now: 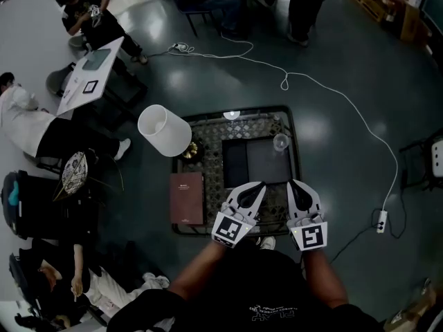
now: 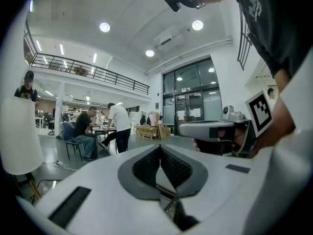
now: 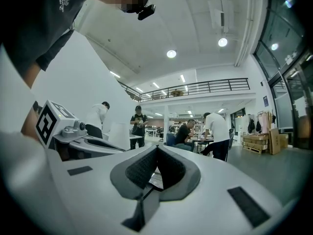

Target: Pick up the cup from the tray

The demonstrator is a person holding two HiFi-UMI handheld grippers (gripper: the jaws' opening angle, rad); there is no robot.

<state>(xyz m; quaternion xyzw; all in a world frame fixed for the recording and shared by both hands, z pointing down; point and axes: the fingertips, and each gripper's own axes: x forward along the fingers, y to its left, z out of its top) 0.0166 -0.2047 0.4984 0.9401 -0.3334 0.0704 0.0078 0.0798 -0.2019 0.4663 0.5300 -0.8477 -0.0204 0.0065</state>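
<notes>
One cup [image 1: 280,142] beyond right hand-held gripper [image 1: 295,184] (jaws together)

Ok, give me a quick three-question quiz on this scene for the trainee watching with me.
1. True or false: the cup stands at the far right corner of the tray, with neither gripper touching it.
2. What lies on the table to the left of the tray? A) brown book B) kettle C) laptop
3. Fill in: the jaws of the left gripper and the right gripper are both ____.
Key: 1 true; 2 A; 3 shut.
</notes>
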